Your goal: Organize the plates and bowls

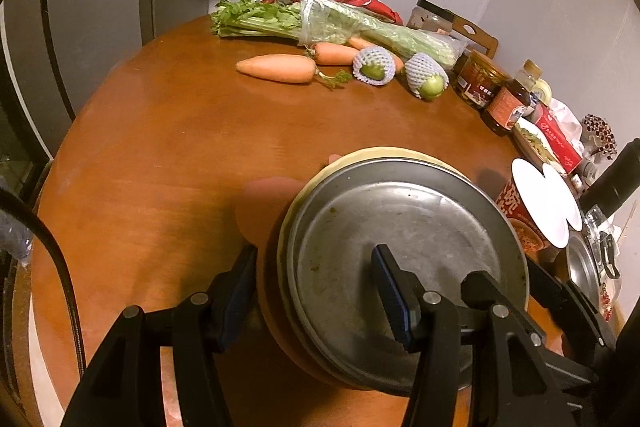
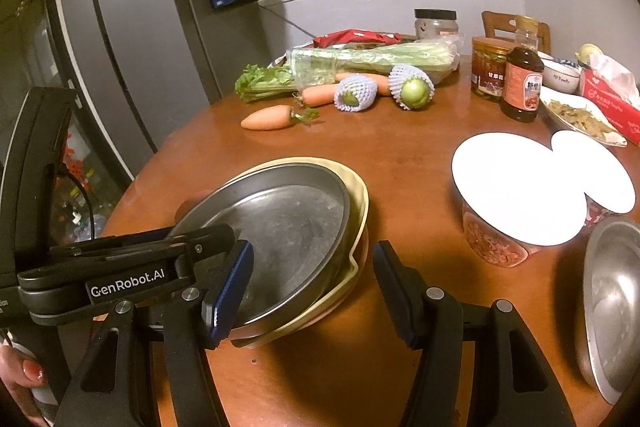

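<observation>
Looking from the left wrist, the left gripper [image 1: 316, 291] straddles the near-left rim of a stack of dishes: a steel plate [image 1: 400, 255] nested in a cream plate [image 1: 384, 153] over an orange dish [image 1: 266, 211], on the wooden table [image 1: 168, 155]. One finger sits inside the steel plate, the other outside the stack's edge, and whether the pads press on the rims I cannot tell. Beyond the fingers lie carrots [image 1: 276, 68] and celery [image 1: 320, 23]; to the right stands a noodle cup [image 1: 528, 215]. From the right wrist, the right gripper [image 2: 314, 293] brackets the stack's near-right rim, its left finger over the steel plate [image 2: 280, 223], its right finger clear on the table side; the jaws stand apart with a gap showing, gripping nothing. The left gripper [image 2: 180, 247] enters from the left. A steel bowl [image 2: 612, 303] sits far right.
</observation>
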Demonstrator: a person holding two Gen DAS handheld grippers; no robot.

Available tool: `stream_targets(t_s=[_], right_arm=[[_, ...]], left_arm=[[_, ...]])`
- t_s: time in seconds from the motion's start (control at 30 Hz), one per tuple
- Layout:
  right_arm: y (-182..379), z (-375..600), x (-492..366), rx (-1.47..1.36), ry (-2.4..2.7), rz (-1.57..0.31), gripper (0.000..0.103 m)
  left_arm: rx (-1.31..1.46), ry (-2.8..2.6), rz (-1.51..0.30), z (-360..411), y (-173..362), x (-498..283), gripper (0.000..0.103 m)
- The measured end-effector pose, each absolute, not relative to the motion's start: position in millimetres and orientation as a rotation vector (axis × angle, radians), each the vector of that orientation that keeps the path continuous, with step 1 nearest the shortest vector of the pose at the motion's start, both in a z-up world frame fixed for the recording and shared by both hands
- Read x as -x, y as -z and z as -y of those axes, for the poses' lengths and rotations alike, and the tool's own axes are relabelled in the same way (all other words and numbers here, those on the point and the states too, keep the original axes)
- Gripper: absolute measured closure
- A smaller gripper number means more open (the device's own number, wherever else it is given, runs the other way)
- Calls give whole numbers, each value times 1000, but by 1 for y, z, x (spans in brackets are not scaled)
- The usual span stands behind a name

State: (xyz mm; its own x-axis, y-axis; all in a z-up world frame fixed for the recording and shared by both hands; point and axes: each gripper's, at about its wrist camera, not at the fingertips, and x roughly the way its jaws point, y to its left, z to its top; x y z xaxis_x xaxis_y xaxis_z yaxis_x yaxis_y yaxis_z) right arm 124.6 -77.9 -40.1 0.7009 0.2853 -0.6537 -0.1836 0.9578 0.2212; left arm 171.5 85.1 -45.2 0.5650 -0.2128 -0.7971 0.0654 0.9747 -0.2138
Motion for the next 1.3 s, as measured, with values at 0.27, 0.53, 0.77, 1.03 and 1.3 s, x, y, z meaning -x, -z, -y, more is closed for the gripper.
stream_targets(t_s=[0.27,0.53,0.77,1.03,1.3], right_arm=[[32,84,-120,-148,-239,-725,39],[15,97,-104,-137,-210,-681,39],[0,116,-80,-109,-150,-632,39],[-17,149,-53,-128,-120,-588,39],[-32,191,-25,-127,-69,-541,39]], left_arm=[[152,115,-917,-91,34,-162,46],[124,90,-872,-84,14,-140,45],[113,107,-835,-66,-6,-117,45],[83,125,-808,-37,-27,-97,45],[51,164,-775,2,-49,-83,45]])
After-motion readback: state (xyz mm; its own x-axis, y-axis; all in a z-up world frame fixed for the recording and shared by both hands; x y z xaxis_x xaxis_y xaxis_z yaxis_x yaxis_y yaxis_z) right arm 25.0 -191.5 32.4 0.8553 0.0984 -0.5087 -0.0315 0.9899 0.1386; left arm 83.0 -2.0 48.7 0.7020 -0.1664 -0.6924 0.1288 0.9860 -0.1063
